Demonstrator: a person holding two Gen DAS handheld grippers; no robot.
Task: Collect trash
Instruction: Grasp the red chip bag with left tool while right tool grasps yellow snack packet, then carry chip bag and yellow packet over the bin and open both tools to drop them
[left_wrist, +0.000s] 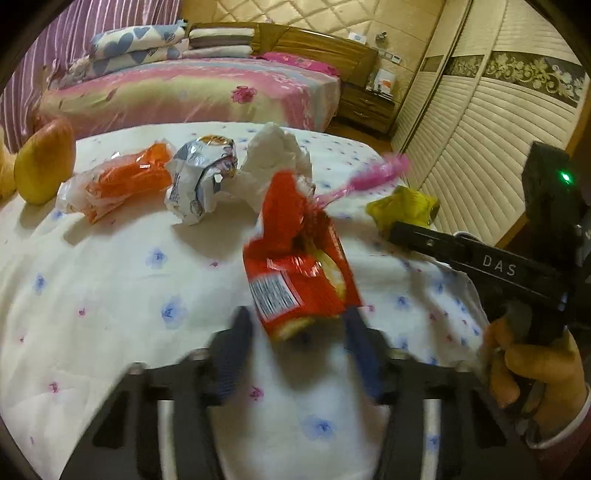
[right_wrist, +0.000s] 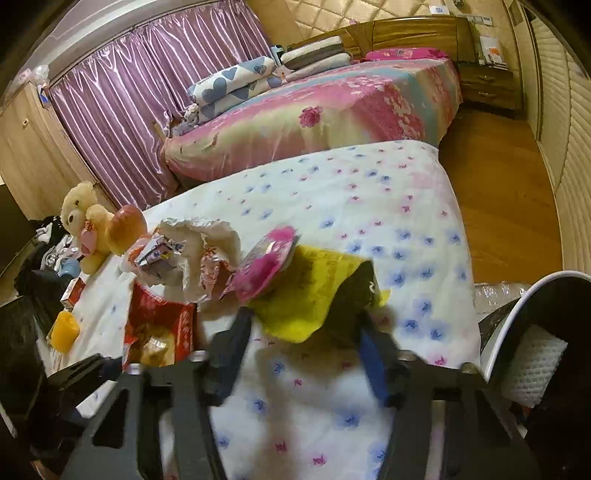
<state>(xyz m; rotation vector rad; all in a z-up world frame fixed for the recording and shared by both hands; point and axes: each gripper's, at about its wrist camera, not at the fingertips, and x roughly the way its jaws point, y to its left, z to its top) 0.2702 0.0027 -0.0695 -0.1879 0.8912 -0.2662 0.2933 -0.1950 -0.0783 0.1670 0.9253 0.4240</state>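
A bedroom: a floral quilt (right_wrist: 332, 192) covers a bed, a second bed (right_wrist: 314, 114) behind. Six wrappers lie there. Left gripper (left_wrist: 295, 325) spread around a red wrapper (left_wrist: 295, 258); right gripper (right_wrist: 303, 325) spread at a yellow wrapper (right_wrist: 306, 291). One bin (right_wrist: 509, 325) stands right.

Premises: home bedroom. Evidence: made-up bed (right_wrist: 332, 118) w/ pink floral cover, folded heart-print quilts (left_wrist: 136, 46) at its head, wooden headboard (left_wrist: 325, 44) vs. padded wall. Purple curtains (right_wrist: 122, 107) along one side, louvred wardrobe doors (left_wrist: 480, 129) opp., wooden nightstand (left_wrist: 369, 107), wood floor (right_wrist: 495, 206). Teddy bear (right_wrist: 83, 218) on floral sheet (right_wrist: 369, 206) in fgd.
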